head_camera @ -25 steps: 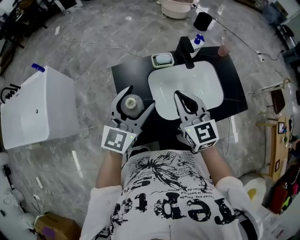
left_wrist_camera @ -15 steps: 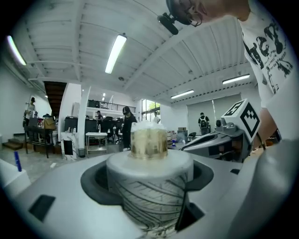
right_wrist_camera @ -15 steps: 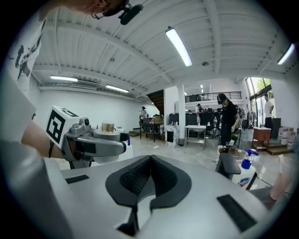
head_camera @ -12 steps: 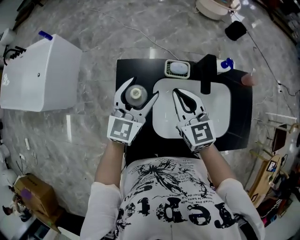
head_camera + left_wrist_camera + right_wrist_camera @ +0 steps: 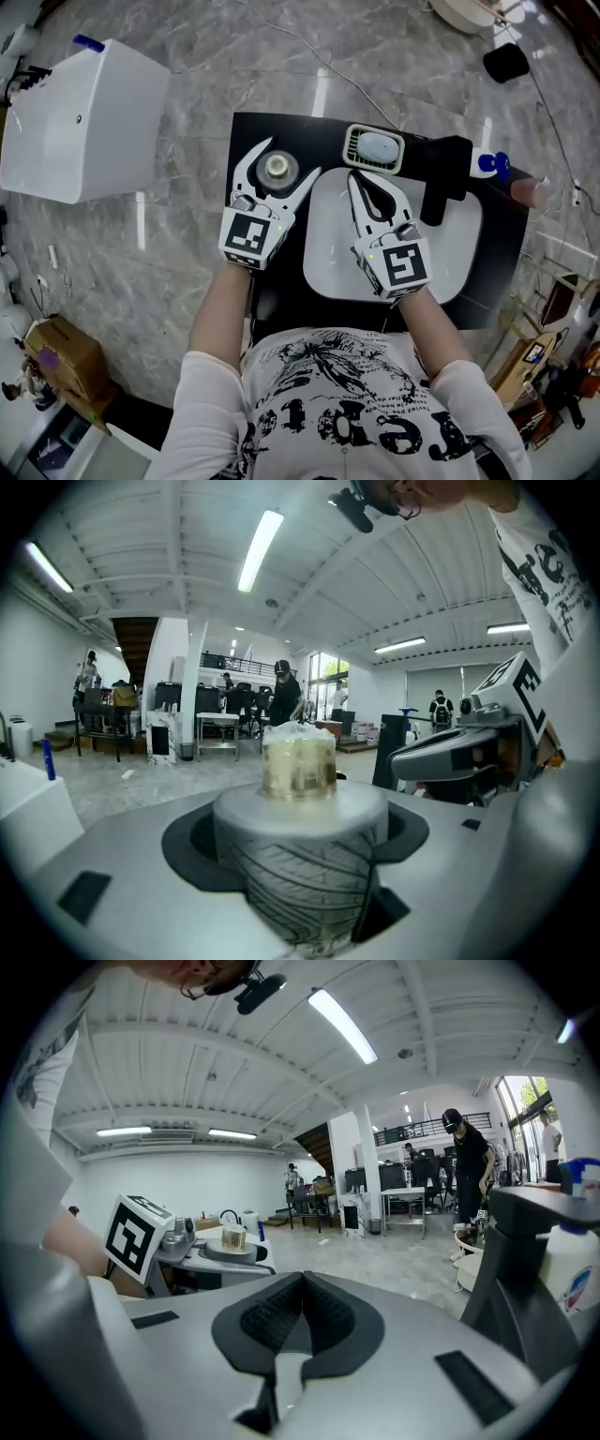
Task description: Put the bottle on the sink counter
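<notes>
Left gripper [image 5: 287, 161]: fingers closed round the grey round bottle [image 5: 277, 170], which has a tyre-tread pattern on the body and a yellowish cap under clear wrap. The left gripper view shows the curved fingers hugging the body on both sides. The bottle is upright, with its cap standing above them.

The bottle is over the left strip of the black sink-counter surface [image 5: 246, 131], at about 10 o'clock of the white rectangular basin [image 5: 328, 267], just beside its rim. Can't tell if its base touches the surface, because the fingers hide it in the head view.

Right gripper [image 5: 357, 182]: fingers fully together, nothing between them. It is over the basin with its tips pointing to 12 o'clock, near the pale soap dish [image 5: 375, 147] that holds a light blue bar. The two grippers are side by side, near but not touching, the left one at 9 o'clock of the right.

Far edge of the surface: black faucet [image 5: 444, 178] at 1–2 o'clock of the basin. Further toward 3 o'clock are a white container with blue cap [image 5: 491, 164] and a pinkish container [image 5: 531, 191].

Off the surface, well apart at 9–10 o'clock: white box-shaped unit [image 5: 84, 122] on the grey marble floor [image 5: 187, 66].

Person in a white printed T-shirt [image 5: 337, 403] at 6 o'clock.
</notes>
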`<state>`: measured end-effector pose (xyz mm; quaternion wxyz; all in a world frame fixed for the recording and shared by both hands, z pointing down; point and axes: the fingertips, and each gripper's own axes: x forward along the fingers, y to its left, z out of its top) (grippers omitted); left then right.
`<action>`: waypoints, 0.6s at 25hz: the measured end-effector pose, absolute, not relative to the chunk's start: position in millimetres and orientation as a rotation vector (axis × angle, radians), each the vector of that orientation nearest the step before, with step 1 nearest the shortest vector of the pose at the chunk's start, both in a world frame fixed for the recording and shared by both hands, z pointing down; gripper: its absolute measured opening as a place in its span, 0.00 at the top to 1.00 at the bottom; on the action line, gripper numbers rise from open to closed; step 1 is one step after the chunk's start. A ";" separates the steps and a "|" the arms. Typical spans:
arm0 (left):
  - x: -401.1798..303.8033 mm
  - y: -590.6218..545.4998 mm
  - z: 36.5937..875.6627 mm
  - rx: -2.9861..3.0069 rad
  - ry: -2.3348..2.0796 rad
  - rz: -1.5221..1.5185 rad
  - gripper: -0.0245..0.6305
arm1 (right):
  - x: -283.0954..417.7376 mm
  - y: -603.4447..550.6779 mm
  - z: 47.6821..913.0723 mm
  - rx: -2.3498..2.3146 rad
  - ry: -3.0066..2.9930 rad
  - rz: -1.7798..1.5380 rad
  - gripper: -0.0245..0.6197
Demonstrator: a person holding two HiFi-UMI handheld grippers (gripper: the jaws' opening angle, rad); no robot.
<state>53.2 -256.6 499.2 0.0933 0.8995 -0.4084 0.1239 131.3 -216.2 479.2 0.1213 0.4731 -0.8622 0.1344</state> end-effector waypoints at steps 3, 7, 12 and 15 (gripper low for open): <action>56.0 -273.2 516.8 2.653 -1.212 0.392 0.43 | 135.6 -229.5 490.4 1.384 -2.504 0.371 0.94; 60.0 -283.5 540.3 2.631 -1.209 0.423 0.43 | 133.1 -237.4 505.5 1.357 -2.497 0.379 0.94; 62.5 -294.5 554.3 2.626 -1.210 0.444 0.43 | 130.2 -241.6 515.3 1.341 -2.493 0.391 0.94; 60.4 -299.1 561.5 2.594 -1.211 0.461 0.43 | 128.3 -246.6 514.2 1.363 -2.518 0.367 0.94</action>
